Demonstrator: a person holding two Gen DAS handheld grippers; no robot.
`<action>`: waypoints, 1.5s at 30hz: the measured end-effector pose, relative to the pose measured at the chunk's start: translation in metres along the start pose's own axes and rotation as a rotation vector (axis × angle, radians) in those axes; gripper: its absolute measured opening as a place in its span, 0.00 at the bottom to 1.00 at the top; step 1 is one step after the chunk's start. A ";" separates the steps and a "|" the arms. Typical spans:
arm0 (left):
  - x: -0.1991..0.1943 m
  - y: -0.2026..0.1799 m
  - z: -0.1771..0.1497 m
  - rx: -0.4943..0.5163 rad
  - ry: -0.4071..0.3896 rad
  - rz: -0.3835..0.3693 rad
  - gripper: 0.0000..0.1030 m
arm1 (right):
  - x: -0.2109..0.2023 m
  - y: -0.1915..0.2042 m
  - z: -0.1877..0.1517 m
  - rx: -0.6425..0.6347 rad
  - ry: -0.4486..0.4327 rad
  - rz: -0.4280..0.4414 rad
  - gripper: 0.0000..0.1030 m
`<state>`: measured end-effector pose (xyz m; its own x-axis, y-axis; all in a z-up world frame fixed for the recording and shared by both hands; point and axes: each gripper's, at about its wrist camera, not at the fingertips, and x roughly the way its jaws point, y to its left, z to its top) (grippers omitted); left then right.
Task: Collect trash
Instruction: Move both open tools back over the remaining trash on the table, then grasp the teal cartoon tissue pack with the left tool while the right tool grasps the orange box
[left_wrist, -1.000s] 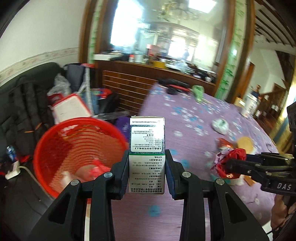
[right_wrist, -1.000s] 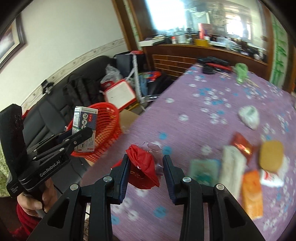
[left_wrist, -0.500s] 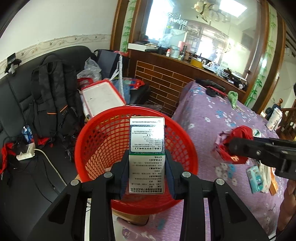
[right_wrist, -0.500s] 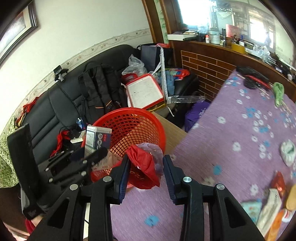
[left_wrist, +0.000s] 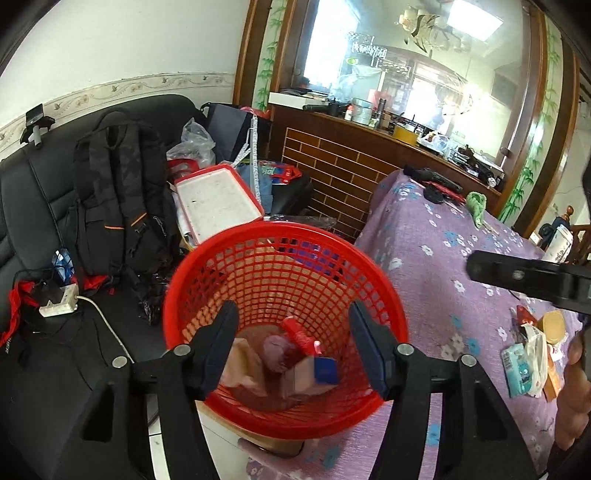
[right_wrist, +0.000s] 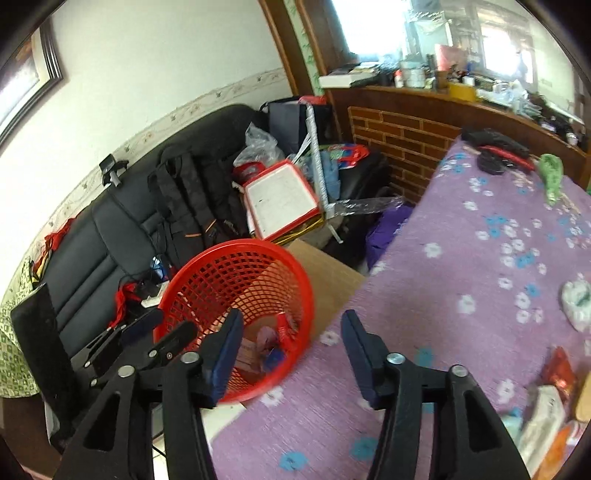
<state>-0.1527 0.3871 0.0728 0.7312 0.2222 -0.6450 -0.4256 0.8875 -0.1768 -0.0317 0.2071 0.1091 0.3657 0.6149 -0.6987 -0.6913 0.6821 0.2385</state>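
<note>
Left gripper (left_wrist: 291, 347): jaws are opening, with nothing held between them; it is poised directly over the red basket (left_wrist: 391, 295).
Right gripper (right_wrist: 291, 354): jaws are opening and nothing is gripped; the basket's near rim is seen just past its left finger, the purple tablecloth (right_wrist: 480, 258) under its right.
Basket contents: a small carton (left_wrist: 314, 376) is seen tipped on its side on the basket floor, below the left gripper's fingers, beside a red wrapper (left_wrist: 299, 332) and crumpled paper.
Remaining trash: packets and wrappers (left_wrist: 528, 362) are left on the table, off to the left gripper's right and near the right gripper's right finger.
Handling, judged: these packets appear light, thin and crushable, perhaps slippery; each would best be pinched across a raised edge or crumpled fold.
Farther off: a white crumpled wad (right_wrist: 576, 302) lies further up the cloth; it looks soft and could be taken anywhere.
</note>
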 end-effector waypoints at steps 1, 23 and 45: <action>-0.002 -0.008 -0.002 0.007 -0.002 -0.010 0.68 | -0.009 -0.005 -0.007 -0.010 -0.016 -0.034 0.65; 0.007 -0.227 -0.077 0.366 0.159 -0.244 0.76 | -0.162 -0.195 -0.162 0.221 -0.056 -0.385 0.68; 0.025 -0.262 -0.089 0.387 0.253 -0.218 0.76 | -0.107 -0.208 -0.177 0.137 0.093 -0.416 0.53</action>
<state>-0.0706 0.1240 0.0366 0.6084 -0.0475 -0.7922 -0.0134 0.9975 -0.0701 -0.0375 -0.0711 0.0146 0.5332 0.2433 -0.8102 -0.4058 0.9139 0.0073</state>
